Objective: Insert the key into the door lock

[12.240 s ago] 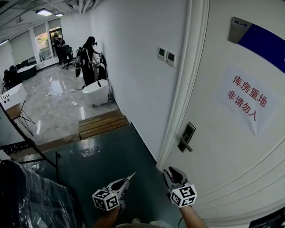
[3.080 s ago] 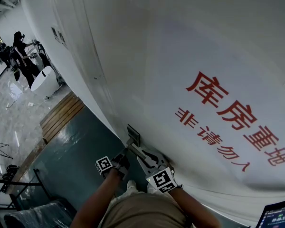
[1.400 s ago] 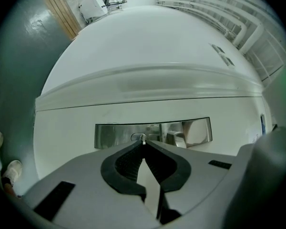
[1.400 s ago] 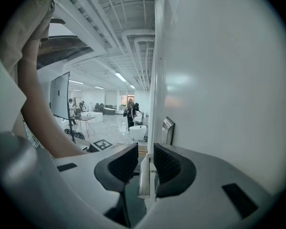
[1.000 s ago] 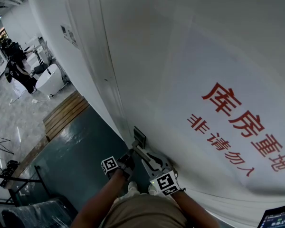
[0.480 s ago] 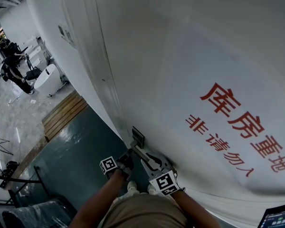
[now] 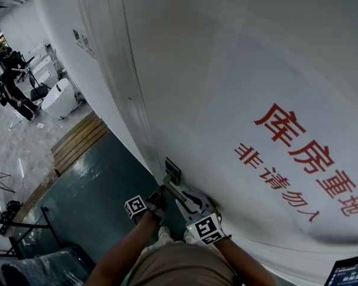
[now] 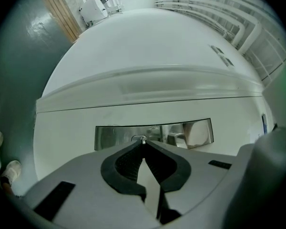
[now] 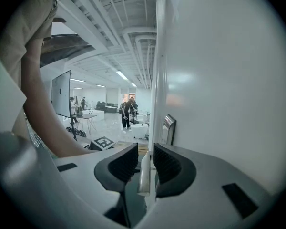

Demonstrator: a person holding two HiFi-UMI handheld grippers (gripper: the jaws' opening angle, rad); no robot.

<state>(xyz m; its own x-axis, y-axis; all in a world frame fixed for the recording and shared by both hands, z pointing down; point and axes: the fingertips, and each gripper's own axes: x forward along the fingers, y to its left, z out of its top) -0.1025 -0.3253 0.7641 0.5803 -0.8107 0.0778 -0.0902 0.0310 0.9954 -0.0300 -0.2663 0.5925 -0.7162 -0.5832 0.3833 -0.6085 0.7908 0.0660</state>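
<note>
The steel lock plate point(image 7: 173, 170) sits on the white door, with its lever handle point(image 7: 179, 192) sticking out toward me. My left gripper point(image 7: 161, 194) points level at the plate and is shut on a small metal key point(image 8: 142, 140). The key's tip is at the keyhole in the lock plate point(image 8: 109, 137). How deep the key sits I cannot tell. My right gripper point(image 7: 192, 205) is shut on the handle. In the right gripper view the lever handle point(image 9: 144, 173) lies between the black pads point(image 9: 125, 162) of that right gripper point(image 9: 145, 152), with the lock plate point(image 9: 168, 128) beyond.
A paper sign with red characters point(image 7: 304, 159) hangs on the door point(image 7: 227, 70) above the lock. The door frame point(image 7: 116, 70) runs up at the left. Below lie dark green floor point(image 7: 89, 201) and wooden steps point(image 7: 77, 142). People stand far off in the hall point(image 7: 12, 91).
Both grippers stay where they were at the lock and the handle. Only the head view has shifted slightly, and the people far off have moved.
</note>
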